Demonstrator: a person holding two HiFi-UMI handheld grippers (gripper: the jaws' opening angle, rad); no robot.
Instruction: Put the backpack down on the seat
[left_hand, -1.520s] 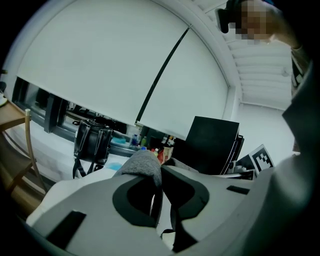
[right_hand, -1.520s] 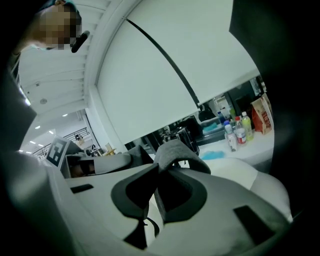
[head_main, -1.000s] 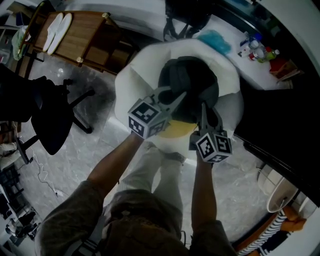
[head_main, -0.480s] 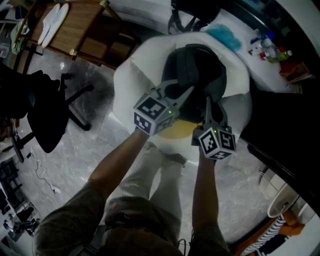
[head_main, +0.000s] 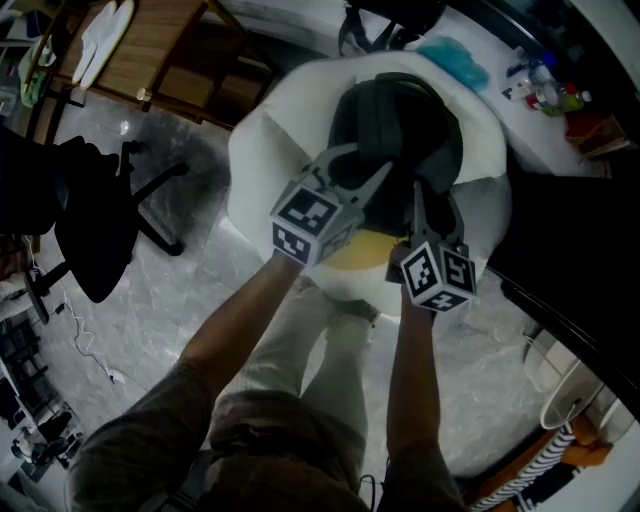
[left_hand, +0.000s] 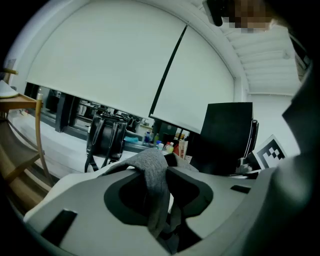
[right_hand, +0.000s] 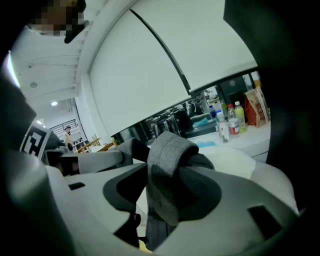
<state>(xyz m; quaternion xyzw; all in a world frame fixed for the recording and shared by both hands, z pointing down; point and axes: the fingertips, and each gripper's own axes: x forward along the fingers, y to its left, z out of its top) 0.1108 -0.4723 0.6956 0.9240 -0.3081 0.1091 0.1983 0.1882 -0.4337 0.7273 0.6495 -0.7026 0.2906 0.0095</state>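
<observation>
1. Left gripper view: the left gripper (left_hand: 161, 197) jaws are opening. A grey strap (left_hand: 154, 175) is draped through the gap and looks loose, not pinched.
2. Right gripper view: the right gripper (right_hand: 162, 202) jaws are opening too, and wider. A thick strap loop (right_hand: 167, 150) lies between them.
3. Head view: the backpack (head_main: 400, 130) sits in the hollow of the white beanbag seat (head_main: 260, 160), with both grippers at its near edge.
4. Risk: a strap could snag on a jaw during pull-back and drag the pack toward the near rim. The soft seat could also let it tip or slide off.
5. Surface: the seat is squashy and dented, so probably not stable.
6. Room: grey marble floor (head_main: 180, 300), black office chair (head_main: 95, 230) to the left, wooden table (head_main: 150, 50) far left, white counter (head_main: 520, 130) with bottles beyond the seat.
</observation>
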